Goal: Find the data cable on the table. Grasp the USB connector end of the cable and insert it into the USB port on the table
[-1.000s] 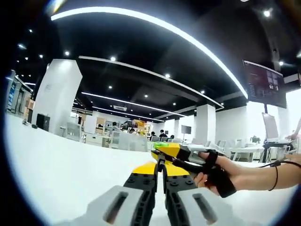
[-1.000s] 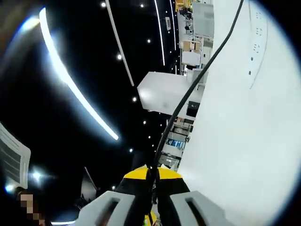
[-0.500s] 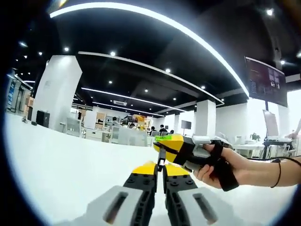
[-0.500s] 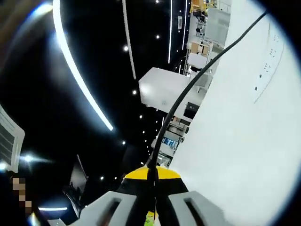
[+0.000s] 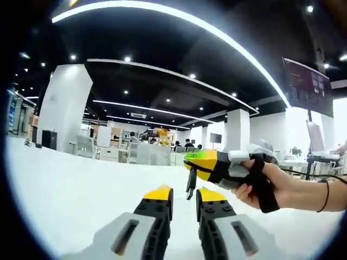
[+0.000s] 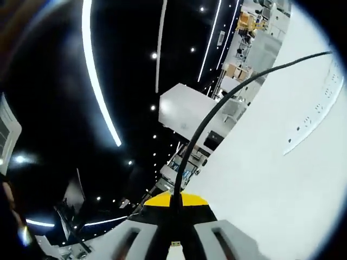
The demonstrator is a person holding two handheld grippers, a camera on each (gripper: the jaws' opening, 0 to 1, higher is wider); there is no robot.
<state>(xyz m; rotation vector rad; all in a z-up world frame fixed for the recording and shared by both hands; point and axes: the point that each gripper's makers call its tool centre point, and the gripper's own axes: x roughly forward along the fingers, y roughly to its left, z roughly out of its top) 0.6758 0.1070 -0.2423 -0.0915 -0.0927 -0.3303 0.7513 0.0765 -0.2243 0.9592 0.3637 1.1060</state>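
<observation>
The black data cable (image 6: 201, 127) rises from between my right gripper's (image 6: 176, 205) jaws and arcs away over the white table (image 6: 271, 189). A small gold-tipped end (image 6: 174, 244) of it shows low between those jaws. In the left gripper view a hand brings the right gripper (image 5: 191, 165) in from the right, shut on the cable, and the dark connector end (image 5: 190, 187) hangs down from its tip. My left gripper (image 5: 184, 196) stands open just below that connector, a clear gap between its yellow-tipped jaws, holding nothing.
A white strip with rows of small holes (image 6: 317, 111) lies on the table at the right of the right gripper view. The person's hand with a black strap (image 5: 260, 184) holds the right gripper. Office pillars (image 5: 62, 103) and desks stand far behind.
My left gripper's jaws, shut around the connector before, have parted and let it go. The right gripper keeps the cable and has shifted slightly right and up; the right view has rolled.
</observation>
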